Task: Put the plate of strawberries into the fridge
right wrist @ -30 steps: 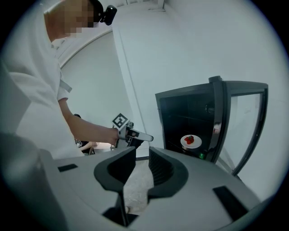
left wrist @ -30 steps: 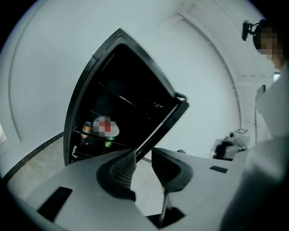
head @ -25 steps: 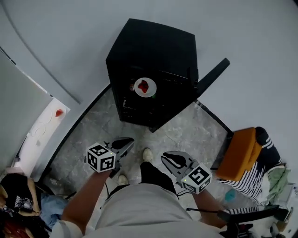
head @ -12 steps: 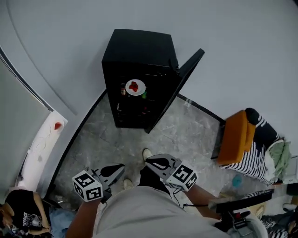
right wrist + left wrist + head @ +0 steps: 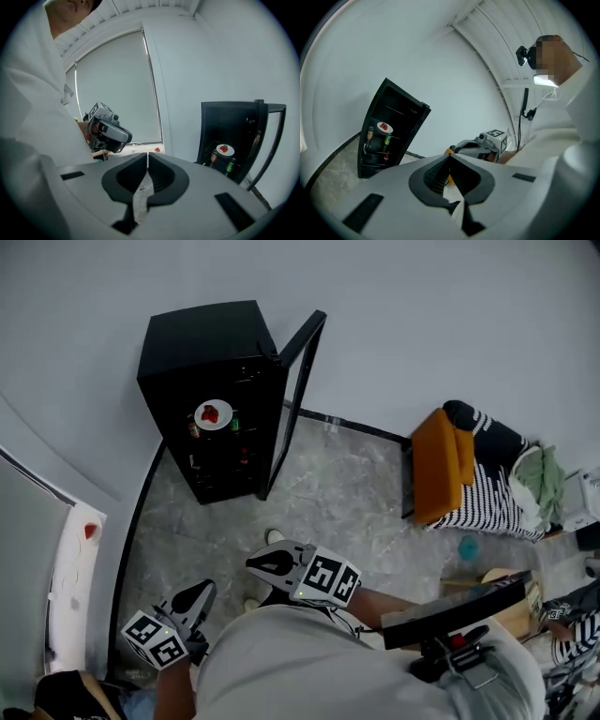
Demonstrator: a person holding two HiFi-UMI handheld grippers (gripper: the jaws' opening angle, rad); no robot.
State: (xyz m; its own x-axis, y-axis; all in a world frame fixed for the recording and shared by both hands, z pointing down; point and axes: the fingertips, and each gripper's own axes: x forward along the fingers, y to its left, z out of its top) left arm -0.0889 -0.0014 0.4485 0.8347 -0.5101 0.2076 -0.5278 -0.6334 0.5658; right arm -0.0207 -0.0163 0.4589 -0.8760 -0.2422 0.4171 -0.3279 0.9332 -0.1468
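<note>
Fingers (image 5: 433, 177) clenched shut, nothing held, on left gripper (image 5: 201, 590) and right gripper (image 5: 255, 563).
Plate (image 5: 214, 414) with strawberries (image 5: 210, 413) sits high inside fridge (image 5: 202, 343), bottles (image 5: 236, 420) beside it. Door (image 5: 298, 395) stands open. Both grippers hang low by the person (image 5: 309, 662), well apart from the fridge, over stone floor (image 5: 337, 493).

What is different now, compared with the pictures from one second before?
The person backed away from the fridge; the left gripper and right gripper drew back toward the body, and their empty jaws closed. Unchanged: the plate of strawberries on its shelf, the door open.
</note>
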